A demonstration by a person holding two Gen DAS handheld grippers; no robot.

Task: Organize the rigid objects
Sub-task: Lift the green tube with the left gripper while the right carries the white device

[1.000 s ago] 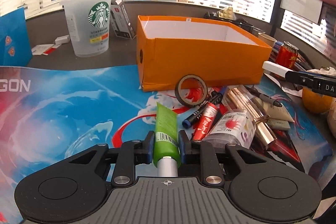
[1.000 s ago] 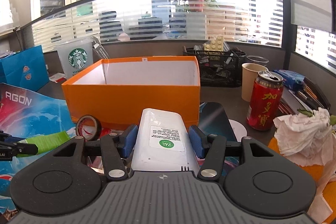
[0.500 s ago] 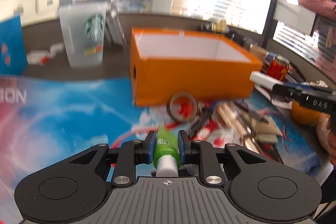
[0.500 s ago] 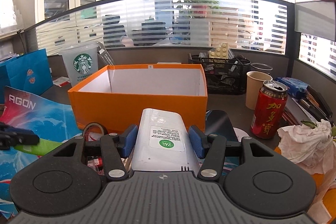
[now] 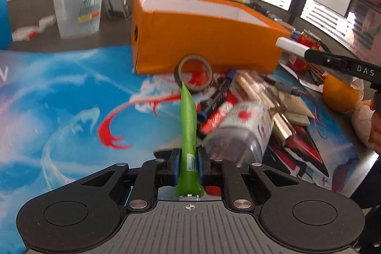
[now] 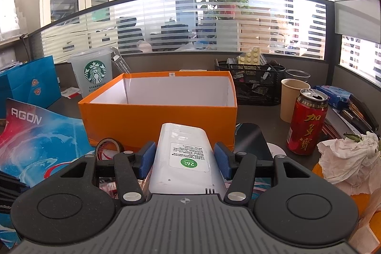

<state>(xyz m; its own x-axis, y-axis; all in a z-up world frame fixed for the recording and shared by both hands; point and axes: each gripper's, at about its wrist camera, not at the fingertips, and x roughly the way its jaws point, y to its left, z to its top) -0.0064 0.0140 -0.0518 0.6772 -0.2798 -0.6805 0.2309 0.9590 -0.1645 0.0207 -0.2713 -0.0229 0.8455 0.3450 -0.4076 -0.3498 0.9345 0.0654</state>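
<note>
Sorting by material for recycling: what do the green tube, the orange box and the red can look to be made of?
Slim green tube: probably soft plastic, matte; its far end tapers to a flat crimped seam. Open-topped orange box: looks like cardboard, with thin straight walls, folded corners and a white lining. Red drink can: apparently aluminium, glossy print, silvery rim with an opened pull-tab mouth.

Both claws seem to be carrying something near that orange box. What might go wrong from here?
The left gripper pinches a soft green tube near its cap end, so the tube may squash or slip. The white remote sits between the right gripper's pads and could clip the orange box rim going in.
</note>
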